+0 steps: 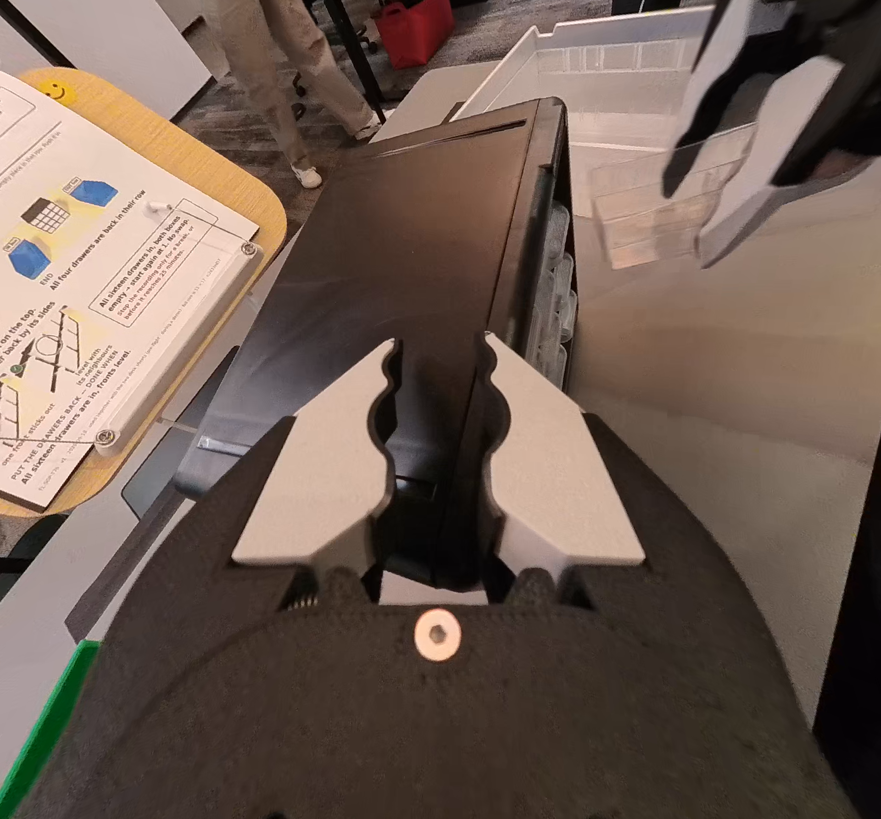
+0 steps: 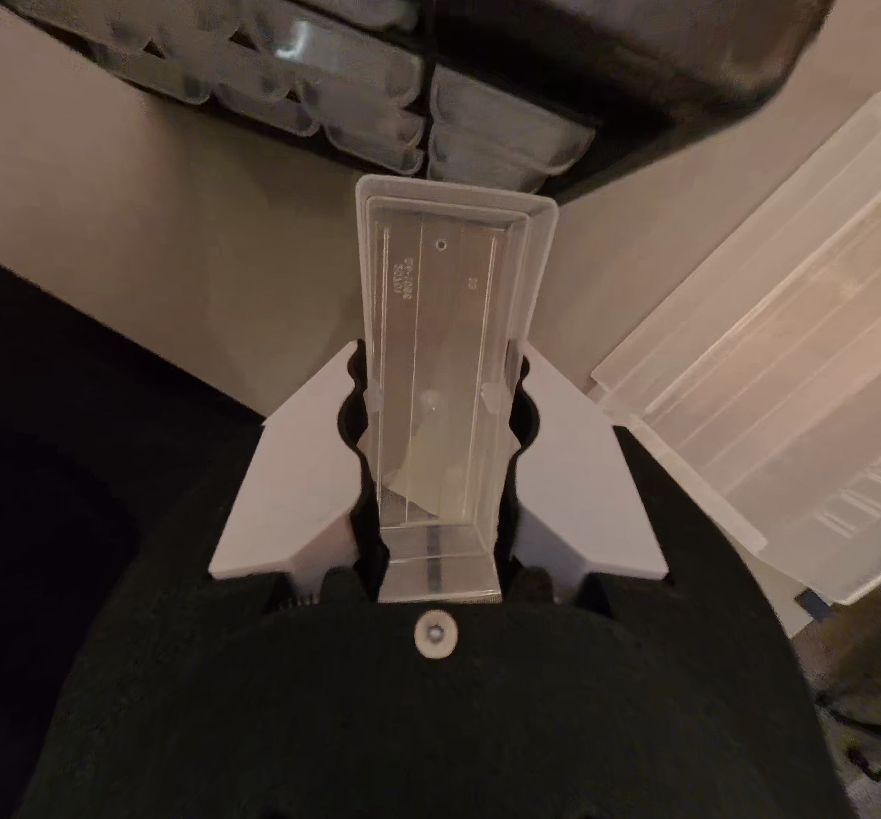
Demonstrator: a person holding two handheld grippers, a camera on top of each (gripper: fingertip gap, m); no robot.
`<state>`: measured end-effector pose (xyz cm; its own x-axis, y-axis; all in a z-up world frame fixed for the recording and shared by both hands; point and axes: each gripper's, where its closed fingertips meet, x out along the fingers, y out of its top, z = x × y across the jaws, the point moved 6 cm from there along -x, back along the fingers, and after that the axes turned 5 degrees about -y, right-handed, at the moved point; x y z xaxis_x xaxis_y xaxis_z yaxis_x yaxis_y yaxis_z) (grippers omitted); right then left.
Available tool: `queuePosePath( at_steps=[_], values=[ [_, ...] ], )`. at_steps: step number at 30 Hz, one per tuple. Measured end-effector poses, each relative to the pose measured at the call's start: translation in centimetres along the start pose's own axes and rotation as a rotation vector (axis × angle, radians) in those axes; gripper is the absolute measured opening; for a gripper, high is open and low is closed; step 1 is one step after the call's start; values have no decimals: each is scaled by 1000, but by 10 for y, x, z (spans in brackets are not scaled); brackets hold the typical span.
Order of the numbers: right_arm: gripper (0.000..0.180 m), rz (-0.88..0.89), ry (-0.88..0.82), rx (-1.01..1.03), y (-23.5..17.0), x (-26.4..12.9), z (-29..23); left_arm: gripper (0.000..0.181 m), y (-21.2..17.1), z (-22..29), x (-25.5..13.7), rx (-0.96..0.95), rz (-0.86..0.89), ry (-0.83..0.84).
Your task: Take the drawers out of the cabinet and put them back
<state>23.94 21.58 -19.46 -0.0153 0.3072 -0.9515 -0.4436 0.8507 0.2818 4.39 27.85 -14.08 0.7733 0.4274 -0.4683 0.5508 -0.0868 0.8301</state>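
Clamping a clear plastic drawer [image 2: 441,367] by its long sides, the right claw [image 2: 436,357] is holding it lengthwise between its fingers, far end pointing at the black cabinet [image 2: 548,33] (whose other drawers are sitting in their slots). Over the cabinet's top, the left claw [image 1: 441,357] is hovering with fingers apart, gripping nothing, a white bin [image 1: 596,62] beyond.

left claw [image 1: 441,367] parted (seemingly empty), right claw [image 2: 438,367] clamped

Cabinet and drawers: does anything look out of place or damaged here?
No damage shows. One clear drawer is out of the cabinet, gripped by the right gripper in front of the drawer fronts. The left gripper hovers over the cabinet's top.
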Motion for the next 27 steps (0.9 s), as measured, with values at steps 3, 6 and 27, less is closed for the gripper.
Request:
queuePosePath(
  at_steps=[3,6,27],
  values=[
    [59,65,-33,-43,-13,-17,21,30,0,0,0,3,2,-2],
    [59,95,-149,-82,-20,-33,69,29,0,0,0,1,-1,-9],
    [80,-236,-541,-798,6,159,284,28,1,-1,1,-1,-4,-23]
  ],
)
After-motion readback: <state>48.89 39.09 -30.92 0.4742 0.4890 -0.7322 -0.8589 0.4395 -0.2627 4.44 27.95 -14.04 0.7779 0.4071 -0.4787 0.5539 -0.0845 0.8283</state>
